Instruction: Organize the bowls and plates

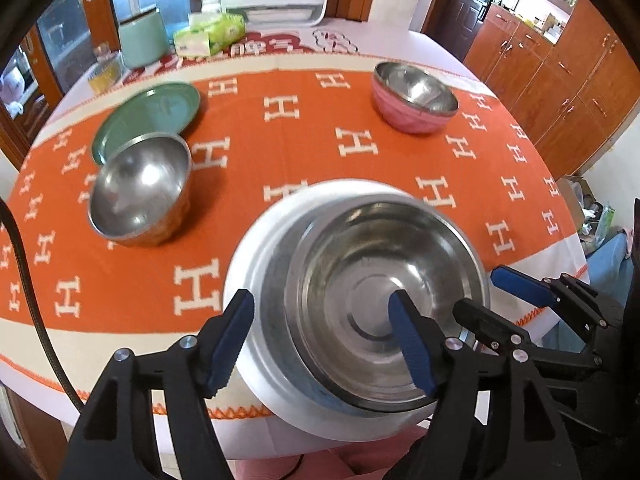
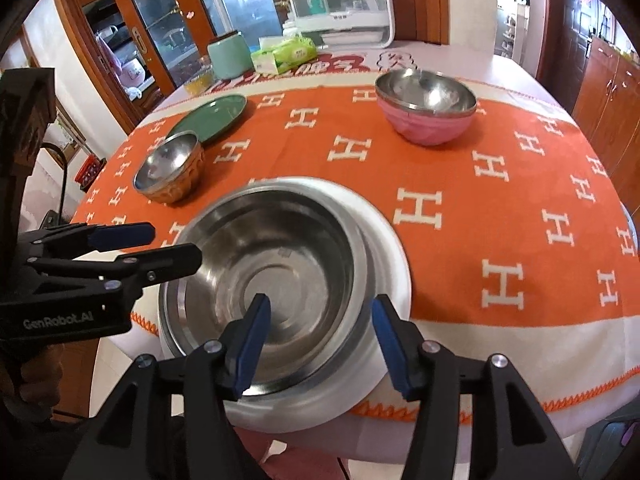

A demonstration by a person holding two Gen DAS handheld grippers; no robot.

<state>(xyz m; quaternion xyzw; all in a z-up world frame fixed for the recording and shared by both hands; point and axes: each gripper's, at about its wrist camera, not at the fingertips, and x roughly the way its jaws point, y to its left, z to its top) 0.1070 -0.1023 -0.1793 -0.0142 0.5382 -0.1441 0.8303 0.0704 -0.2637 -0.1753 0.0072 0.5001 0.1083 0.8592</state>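
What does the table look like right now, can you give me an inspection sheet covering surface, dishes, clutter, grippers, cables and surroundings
Surface: round table under an orange cloth with white H pattern.
Job's things: large steel bowl nested in a white-rimmed bowl at the near edge; small steel bowl overlapping the green plate; pink bowl farther back.
Clutter: green canister, tissue pack, white appliance at the far side.
Grippers: left gripper and right gripper both open, each straddling the nested bowls' wall, pads not pressing.
Cables: black cable at the left gripper's side.
Surroundings: wooden cabinets, glass-door cupboard.
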